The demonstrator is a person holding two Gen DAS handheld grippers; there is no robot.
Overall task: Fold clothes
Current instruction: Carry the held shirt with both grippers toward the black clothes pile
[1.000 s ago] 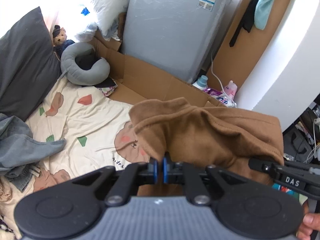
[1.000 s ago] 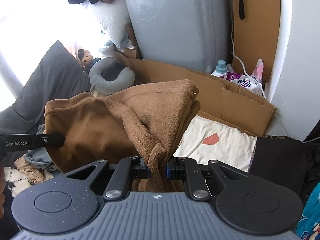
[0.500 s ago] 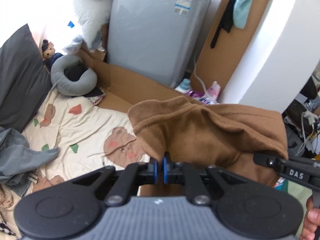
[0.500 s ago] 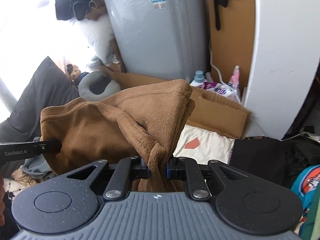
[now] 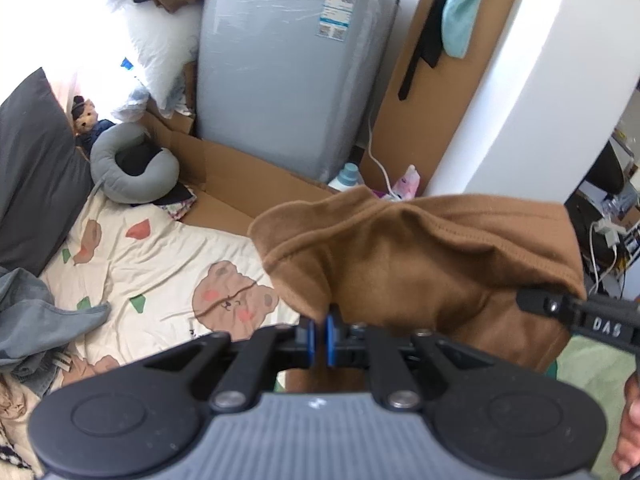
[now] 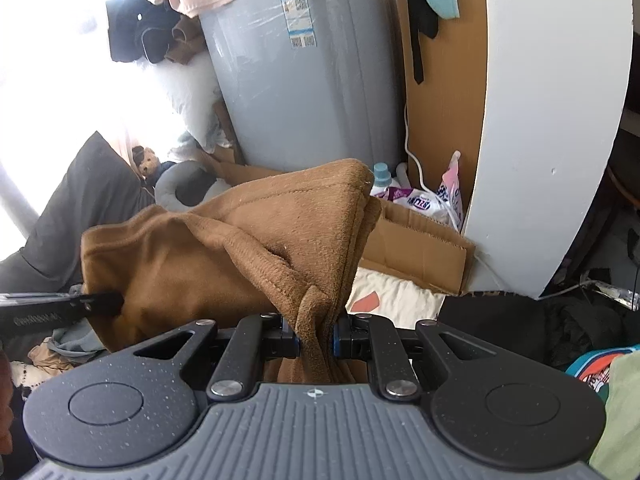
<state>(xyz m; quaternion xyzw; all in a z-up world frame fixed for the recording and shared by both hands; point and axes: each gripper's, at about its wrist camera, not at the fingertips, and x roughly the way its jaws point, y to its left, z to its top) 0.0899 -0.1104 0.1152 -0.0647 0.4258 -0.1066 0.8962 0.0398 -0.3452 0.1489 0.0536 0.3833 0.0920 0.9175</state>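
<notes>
A brown fleece garment (image 5: 420,264) hangs in the air between both grippers, above a cream bear-print sheet (image 5: 160,276). My left gripper (image 5: 319,338) is shut on a thin edge of the cloth; its blue pads nearly meet. In the right wrist view the same brown garment (image 6: 248,248) bunches into a thick fold, and my right gripper (image 6: 316,342) is shut on that fold. Each gripper shows as a black bar at the far end of the cloth in the other's view. The garment's lower part is hidden behind the gripper bodies.
A grey plastic-wrapped appliance (image 5: 292,76) stands behind flattened cardboard (image 5: 240,184). A dark pillow (image 5: 32,168), a grey neck pillow (image 5: 128,168) and a small teddy (image 5: 84,116) lie at the left. Grey clothes (image 5: 28,320) are heaped on the sheet. Bottles (image 6: 404,196) sit by a white wall (image 6: 540,140).
Both grippers have risen with the brown garment still held. The bed and cardboard look lower and farther, and more of the appliance's top and the white wall shows.
</notes>
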